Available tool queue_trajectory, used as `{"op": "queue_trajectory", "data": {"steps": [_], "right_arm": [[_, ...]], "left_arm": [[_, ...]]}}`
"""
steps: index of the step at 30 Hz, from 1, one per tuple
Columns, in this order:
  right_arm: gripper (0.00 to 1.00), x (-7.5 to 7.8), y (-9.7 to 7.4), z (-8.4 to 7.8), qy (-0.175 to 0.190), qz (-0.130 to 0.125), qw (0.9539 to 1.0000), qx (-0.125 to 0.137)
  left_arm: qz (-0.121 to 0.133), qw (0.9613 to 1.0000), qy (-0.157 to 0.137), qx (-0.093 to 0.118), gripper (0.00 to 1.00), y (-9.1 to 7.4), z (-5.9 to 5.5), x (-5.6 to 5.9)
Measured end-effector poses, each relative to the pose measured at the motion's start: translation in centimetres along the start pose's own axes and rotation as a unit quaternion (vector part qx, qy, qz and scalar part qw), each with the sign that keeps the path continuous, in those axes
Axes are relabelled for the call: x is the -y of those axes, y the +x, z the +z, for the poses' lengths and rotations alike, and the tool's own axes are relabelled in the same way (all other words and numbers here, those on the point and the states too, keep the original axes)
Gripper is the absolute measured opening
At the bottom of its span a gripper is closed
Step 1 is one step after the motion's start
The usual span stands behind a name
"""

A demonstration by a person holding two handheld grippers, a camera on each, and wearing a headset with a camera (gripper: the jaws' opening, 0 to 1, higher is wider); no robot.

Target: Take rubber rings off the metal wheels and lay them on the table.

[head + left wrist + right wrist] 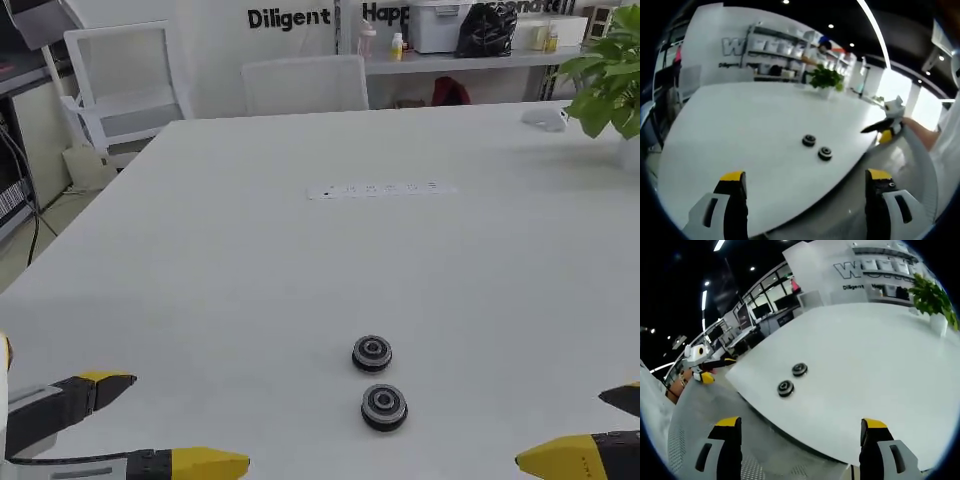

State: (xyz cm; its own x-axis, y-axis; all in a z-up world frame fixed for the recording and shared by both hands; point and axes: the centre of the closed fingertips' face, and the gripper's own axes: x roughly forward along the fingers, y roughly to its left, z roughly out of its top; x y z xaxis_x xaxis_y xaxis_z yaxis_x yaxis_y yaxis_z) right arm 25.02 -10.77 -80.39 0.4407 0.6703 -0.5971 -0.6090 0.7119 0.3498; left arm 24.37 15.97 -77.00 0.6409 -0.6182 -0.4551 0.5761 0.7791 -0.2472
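Observation:
Two small metal wheels with black rubber rings lie flat near the table's front edge: a far wheel [372,354] [809,140] [799,369] and a near wheel [384,407] [825,153] [785,388], close together but apart. My left gripper [175,425] [805,180] hangs open at the lower left, well left of the wheels. Off the table's front edge at the lower right, my right gripper [570,430] [800,426] is open too. Nothing is held between either pair of yellow-tipped fingers.
A white table [300,260] spreads wide. A flush power strip [380,189] sits at its middle, a potted plant [605,75] and a small white object [545,118] at the far right. White chairs [305,85] stand behind the far edge.

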Motion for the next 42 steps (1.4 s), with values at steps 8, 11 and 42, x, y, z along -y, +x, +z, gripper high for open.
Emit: {"op": "queue_trajectory", "data": {"steps": [8,11,42], "right_arm": [[0.99,-0.1,0.0,-0.2,0.001,0.001,1.0,-0.005],[0.99,-0.1,0.1,-0.2,0.005,0.004,1.0,-0.005],[0.99,1.5,-0.4,2.1,-0.018,0.008,0.9993,0.033]], "left_arm": [[0.007,0.9999,-0.008,-0.003,1.0,-0.1,-0.1,-0.2],[0.007,1.0,-0.002,-0.005,1.0,-0.1,-0.1,-0.2],[0.006,0.9978,0.063,0.02,1.0,-1.4,4.3,-1.0]]}}
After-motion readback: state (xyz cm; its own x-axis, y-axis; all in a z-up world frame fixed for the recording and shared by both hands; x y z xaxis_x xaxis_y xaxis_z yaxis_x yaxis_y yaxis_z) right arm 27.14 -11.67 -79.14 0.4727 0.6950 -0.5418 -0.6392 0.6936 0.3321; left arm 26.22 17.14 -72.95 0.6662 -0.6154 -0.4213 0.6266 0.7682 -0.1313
